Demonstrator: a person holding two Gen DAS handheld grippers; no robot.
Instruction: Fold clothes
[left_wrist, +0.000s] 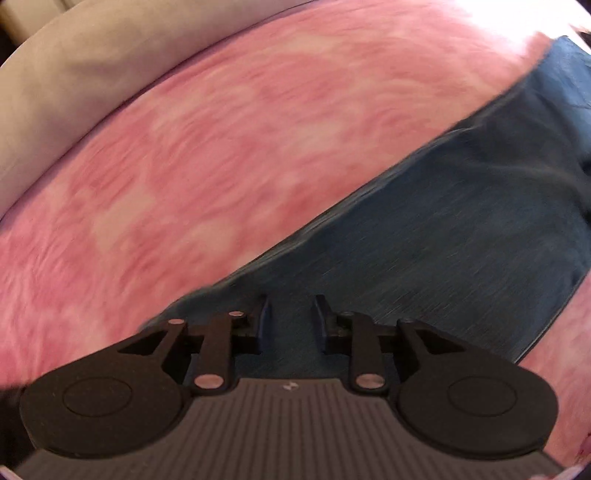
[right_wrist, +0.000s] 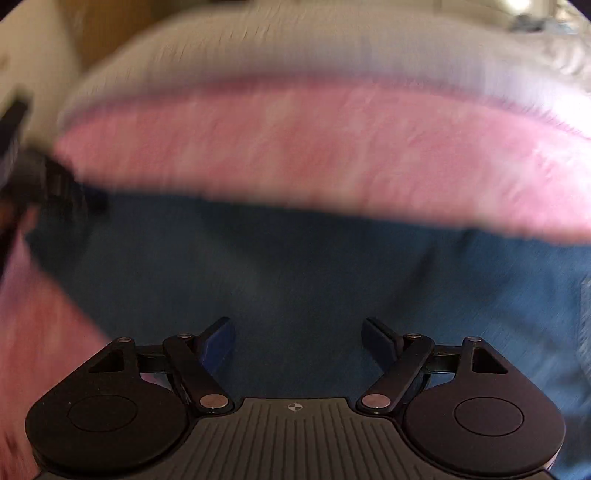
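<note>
A dark blue denim-like garment (left_wrist: 461, 229) lies flat on a pink mottled bedspread (left_wrist: 221, 147). It also shows in the right wrist view (right_wrist: 258, 273). My left gripper (left_wrist: 291, 302) hovers over the garment near its left edge, fingers a small gap apart, nothing between them. My right gripper (right_wrist: 299, 328) is wide open and empty over the middle of the garment. The left gripper shows as a dark blurred shape (right_wrist: 40, 177) at the garment's far left corner in the right wrist view. Both views are motion-blurred.
The pink bedspread (right_wrist: 332, 147) covers the bed around the garment. A pale grey pillow or cushion (left_wrist: 66, 74) lies along the far side, also in the right wrist view (right_wrist: 295, 48).
</note>
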